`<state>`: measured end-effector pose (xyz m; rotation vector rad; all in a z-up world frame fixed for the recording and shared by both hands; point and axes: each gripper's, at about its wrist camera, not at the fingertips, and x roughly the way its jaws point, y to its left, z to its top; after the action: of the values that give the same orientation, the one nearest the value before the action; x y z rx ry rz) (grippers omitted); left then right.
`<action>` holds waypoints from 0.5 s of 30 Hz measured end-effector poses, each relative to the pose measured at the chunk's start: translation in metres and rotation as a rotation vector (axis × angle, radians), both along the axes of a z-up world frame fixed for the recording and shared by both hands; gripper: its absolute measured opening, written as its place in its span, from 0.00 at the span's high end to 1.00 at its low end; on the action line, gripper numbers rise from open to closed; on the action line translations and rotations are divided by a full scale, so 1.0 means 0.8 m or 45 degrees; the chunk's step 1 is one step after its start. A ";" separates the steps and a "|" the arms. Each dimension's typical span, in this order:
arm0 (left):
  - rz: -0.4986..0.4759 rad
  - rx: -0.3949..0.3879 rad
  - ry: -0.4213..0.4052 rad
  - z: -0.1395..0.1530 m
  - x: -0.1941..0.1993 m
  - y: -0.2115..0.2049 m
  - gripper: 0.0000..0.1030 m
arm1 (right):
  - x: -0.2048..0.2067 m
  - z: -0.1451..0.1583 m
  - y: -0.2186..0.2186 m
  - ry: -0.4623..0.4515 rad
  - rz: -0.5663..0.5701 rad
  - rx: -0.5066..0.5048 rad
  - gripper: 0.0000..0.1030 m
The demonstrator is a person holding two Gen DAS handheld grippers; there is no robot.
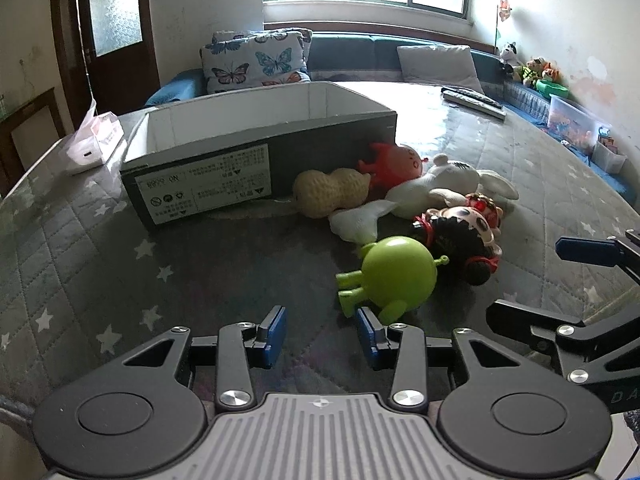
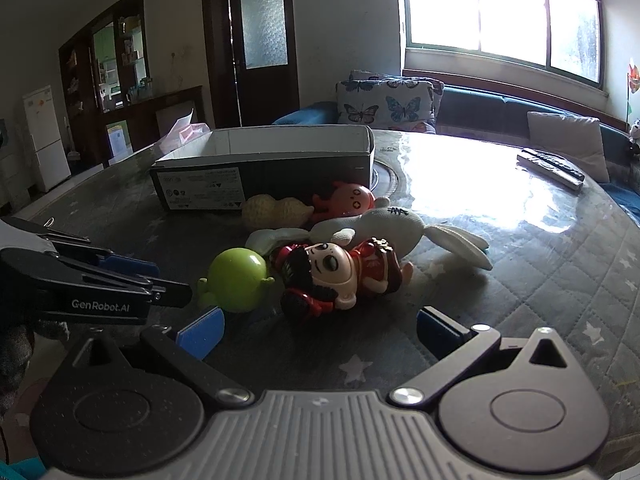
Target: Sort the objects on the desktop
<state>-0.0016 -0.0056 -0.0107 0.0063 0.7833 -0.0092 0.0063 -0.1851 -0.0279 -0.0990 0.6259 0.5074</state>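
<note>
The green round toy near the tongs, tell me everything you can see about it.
The green round toy looks like smooth, glossy plastic: a ball-shaped lime body with short stubby limbs and a small stalk on one side. It lies tipped over on the star-patterned quilted cover, nearest the cameras in the toy pile, next to the dark-haired doll. No tongs hold it; its face is hidden.

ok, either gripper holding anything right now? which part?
Nothing is held. The left gripper is open with bare table between its pads, just short of the green toy. The right gripper is open wide in front of the doll, touching nothing.
</note>
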 end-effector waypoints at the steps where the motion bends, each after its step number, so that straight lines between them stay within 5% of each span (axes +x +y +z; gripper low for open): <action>1: -0.004 -0.001 0.011 -0.001 0.002 -0.001 0.60 | -0.001 -0.001 0.001 0.001 0.002 -0.003 0.00; 15: -0.006 0.016 0.062 -0.011 0.004 -0.008 0.60 | 0.001 -0.004 0.003 0.019 0.011 -0.011 0.00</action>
<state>0.0016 -0.0117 -0.0197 0.0197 0.8319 -0.0090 0.0068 -0.1827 -0.0314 -0.1063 0.6426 0.5142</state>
